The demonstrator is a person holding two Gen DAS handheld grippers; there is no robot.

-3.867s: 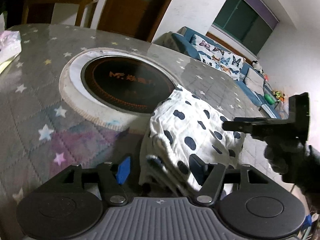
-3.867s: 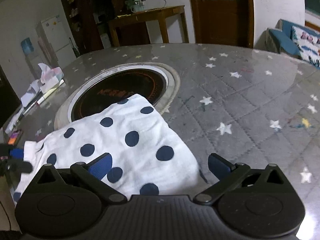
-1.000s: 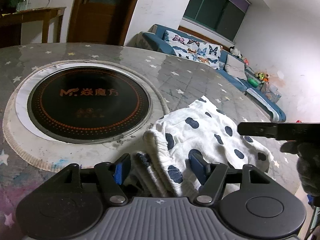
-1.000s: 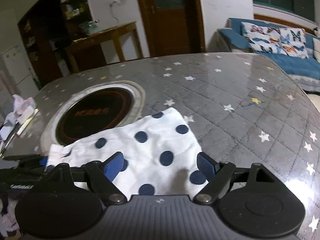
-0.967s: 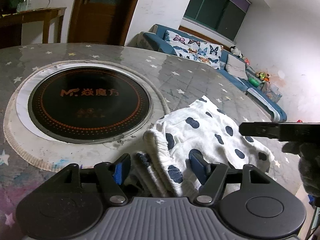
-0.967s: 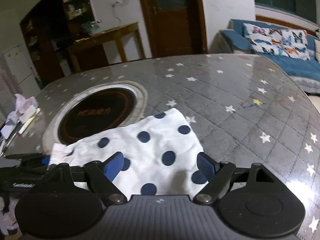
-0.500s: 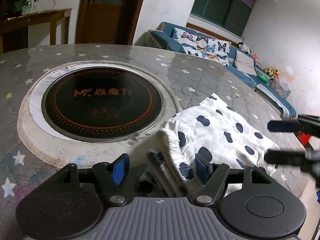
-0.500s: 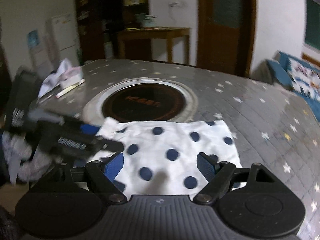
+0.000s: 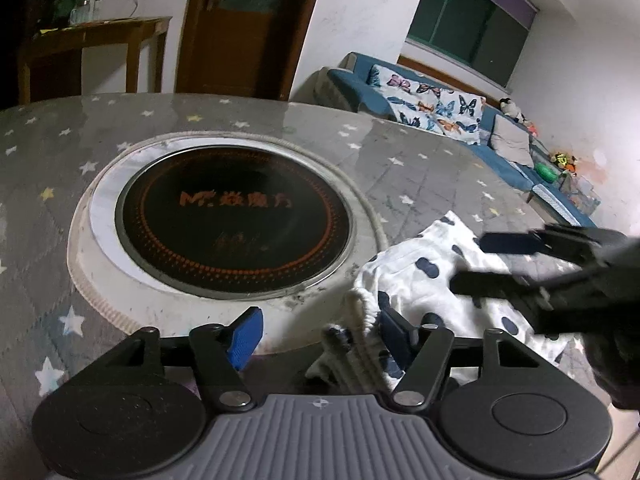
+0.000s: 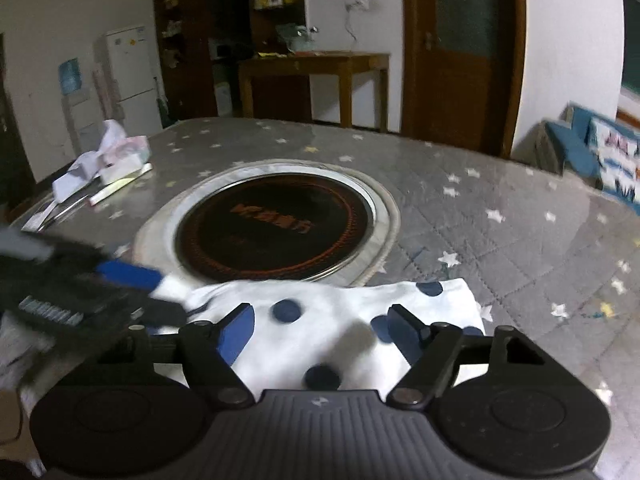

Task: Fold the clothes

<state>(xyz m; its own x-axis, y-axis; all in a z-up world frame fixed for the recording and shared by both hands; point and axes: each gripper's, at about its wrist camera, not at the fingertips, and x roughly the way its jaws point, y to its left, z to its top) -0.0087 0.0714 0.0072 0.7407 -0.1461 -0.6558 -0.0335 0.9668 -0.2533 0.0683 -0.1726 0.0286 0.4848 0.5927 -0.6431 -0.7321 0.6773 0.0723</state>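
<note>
Lower right of the left view: my left gripper (image 9: 318, 334) jaws closing around the polka-dot garment (image 10: 332, 320) waistband; right gripper (image 10: 320, 330) jaws closing over cloth, ungripped. Next: pinch firmly, fold across.

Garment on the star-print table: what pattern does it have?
The folded cloth garment is white with dark blue polka dots, clearest in the right wrist view.

Table (image 10: 520, 216): round cooktop (image 10: 272, 232) set into its centre. Garment (image 10: 344, 320) on the table at the cooktop's 6 o'clock in the right wrist view, its far edge just beside the cooktop's rim. Tissue pack (image 10: 120, 156) and papers near the table edge at 10 o'clock. Side table (image 10: 316, 68) and door (image 10: 460, 48) behind the table at 12 o'clock; fridge (image 10: 128, 76) at 11 o'clock; sofa (image 9: 440, 108) beyond the table at 2 o'clock in the left wrist view.
</note>
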